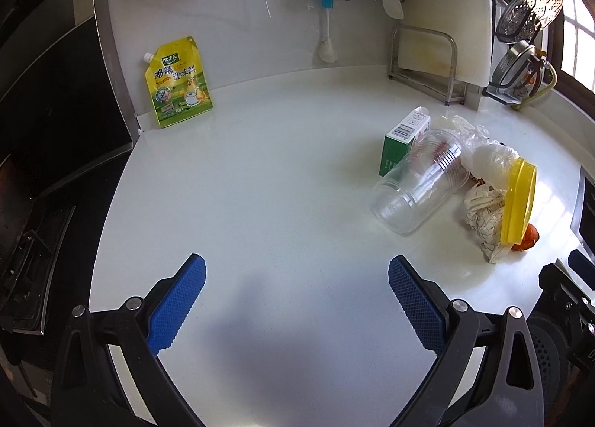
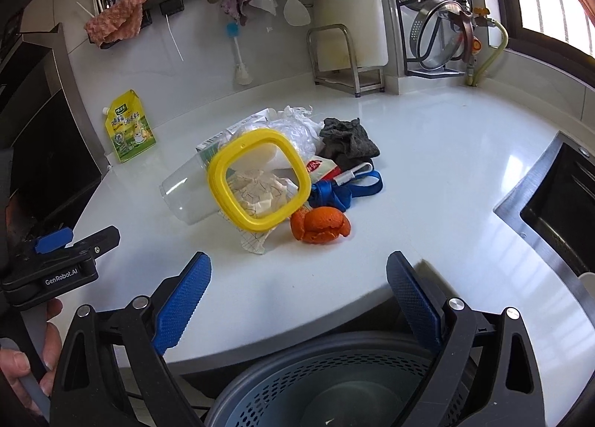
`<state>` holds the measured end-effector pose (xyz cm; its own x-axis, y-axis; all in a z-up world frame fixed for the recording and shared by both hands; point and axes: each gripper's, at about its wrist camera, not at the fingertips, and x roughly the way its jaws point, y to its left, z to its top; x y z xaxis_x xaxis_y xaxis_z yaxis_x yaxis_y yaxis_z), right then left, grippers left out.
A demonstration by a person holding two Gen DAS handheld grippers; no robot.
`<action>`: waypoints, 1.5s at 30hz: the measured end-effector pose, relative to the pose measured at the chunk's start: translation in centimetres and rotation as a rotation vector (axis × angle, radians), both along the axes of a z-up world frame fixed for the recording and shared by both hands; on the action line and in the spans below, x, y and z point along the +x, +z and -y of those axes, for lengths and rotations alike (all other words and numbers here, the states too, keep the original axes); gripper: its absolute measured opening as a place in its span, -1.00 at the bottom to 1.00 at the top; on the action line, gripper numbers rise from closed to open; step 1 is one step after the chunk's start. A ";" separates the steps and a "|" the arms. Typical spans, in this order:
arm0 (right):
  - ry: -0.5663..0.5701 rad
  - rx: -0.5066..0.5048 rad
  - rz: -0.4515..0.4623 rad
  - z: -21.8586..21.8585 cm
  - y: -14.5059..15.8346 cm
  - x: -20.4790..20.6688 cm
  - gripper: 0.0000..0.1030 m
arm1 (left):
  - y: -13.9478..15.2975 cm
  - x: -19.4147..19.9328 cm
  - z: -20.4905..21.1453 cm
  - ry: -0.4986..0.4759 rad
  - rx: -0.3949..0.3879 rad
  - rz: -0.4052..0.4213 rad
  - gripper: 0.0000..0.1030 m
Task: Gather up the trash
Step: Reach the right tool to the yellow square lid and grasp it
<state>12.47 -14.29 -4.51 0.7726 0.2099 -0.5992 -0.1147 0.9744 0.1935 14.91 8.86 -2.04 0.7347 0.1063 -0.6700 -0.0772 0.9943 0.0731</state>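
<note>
A heap of trash lies on the white counter [image 2: 427, 152]: a clear plastic cup [image 2: 186, 193] on its side, a yellow square lid [image 2: 260, 181], crumpled paper [image 2: 256, 193], orange peel [image 2: 321, 224], a green carton [image 1: 399, 144], plastic wrap [image 2: 297, 129], a blue strap [image 2: 347, 189] and a grey cloth [image 2: 347, 139]. The cup [image 1: 420, 185] and lid [image 1: 518, 204] also show in the left wrist view. My left gripper [image 1: 297, 278] is open and empty, left of the heap. My right gripper [image 2: 299, 274] is open and empty, in front of the heap. A grey perforated bin [image 2: 334, 386] sits below the counter edge.
A yellow seasoning pouch [image 1: 180, 83] leans on the back wall at the left. A metal rack [image 2: 347, 59] with a cutting board, a pot-lid rack [image 2: 442, 18] and hanging cloths line the back. A sink [image 2: 557, 211] is at the right, a dark stove [image 1: 44, 129] at the left.
</note>
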 end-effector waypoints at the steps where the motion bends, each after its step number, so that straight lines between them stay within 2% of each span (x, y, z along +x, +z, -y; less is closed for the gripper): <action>1: 0.010 -0.007 0.008 -0.3 0.2 0.4 0.77 | 0.0 0.2 -0.1 0.000 -0.003 0.003 0.88; 6: 0.054 -0.008 0.032 -1.0 0.7 2.5 0.77 | -0.1 1.0 -0.1 -0.008 -0.008 0.006 0.88; 15: 0.080 -0.054 0.055 -1.5 1.0 4.7 0.77 | -1.2 1.8 0.0 -0.043 -0.058 -0.038 0.88; 21: 0.098 -0.104 0.064 -2.2 0.7 5.9 0.77 | -1.4 1.8 0.6 -0.053 -0.019 -0.038 0.88; 30: 0.127 -0.120 0.087 -2.8 1.0 6.1 0.75 | -1.2 1.8 0.7 -0.098 -0.048 -0.034 0.88; 32: 0.126 -0.122 0.096 -2.9 1.2 5.8 0.63 | -1.1 1.9 0.7 -0.110 -0.055 -0.035 0.88; 34: 0.133 -0.114 0.087 -2.8 1.3 5.8 0.43 | -1.0 1.9 0.7 -0.123 -0.062 -0.036 0.88; 36: 0.139 -0.109 0.080 -2.9 1.3 5.8 0.36 | -0.9 1.9 0.7 -0.129 -0.067 -0.034 0.88; 45: 0.126 -0.077 0.113 -2.3 2.1 4.2 0.35 | -0.7 1.9 1.1 -0.172 -0.098 -0.033 0.88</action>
<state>16.66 -11.98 -2.45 0.8065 0.2660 -0.5280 -0.2536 0.9624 0.0974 16.85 7.75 -2.74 0.7141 -0.0858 -0.6948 0.0953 0.9951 -0.0250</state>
